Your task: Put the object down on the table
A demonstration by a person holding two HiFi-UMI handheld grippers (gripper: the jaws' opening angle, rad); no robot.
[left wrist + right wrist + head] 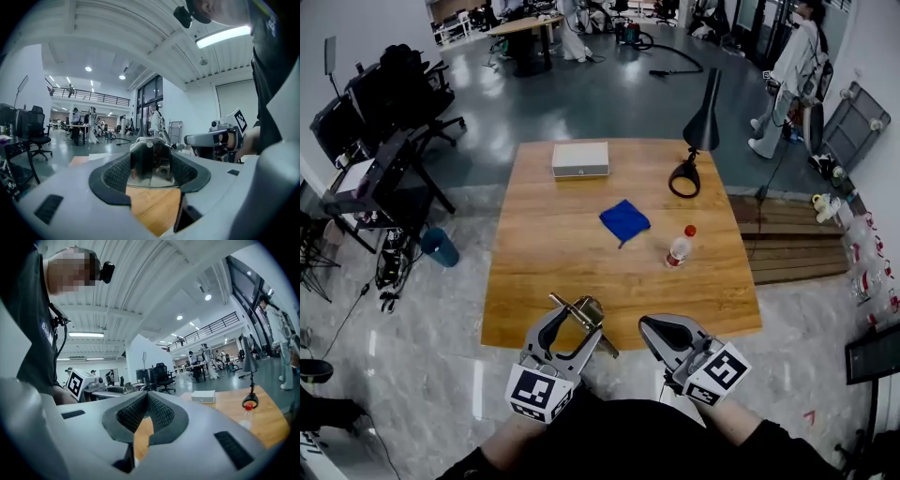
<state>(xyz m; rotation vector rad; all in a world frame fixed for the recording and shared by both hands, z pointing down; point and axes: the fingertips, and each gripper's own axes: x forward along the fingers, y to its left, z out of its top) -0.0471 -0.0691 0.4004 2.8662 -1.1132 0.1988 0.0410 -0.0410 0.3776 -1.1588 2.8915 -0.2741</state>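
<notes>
A shiny brass-coloured metal object (584, 314) with a thin rod sticking out of it is clamped between the jaws of my left gripper (577, 322), just above the near edge of the wooden table (525, 281). In the left gripper view the metal object (151, 159) fills the gap between the ribbed pads (116, 174), and my left gripper (152, 164) is shut on it. My right gripper (652, 330) hovers beside it at the same table edge. In its own view my right gripper (144, 404) has its jaws pressed together with nothing between them.
On the table lie a blue cloth (623, 221), a clear bottle with a red cap (679, 248), a white box (579, 159) and a black desk lamp (696, 141). Office chairs and equipment (380, 122) stand at the left. A person (792, 66) stands far right.
</notes>
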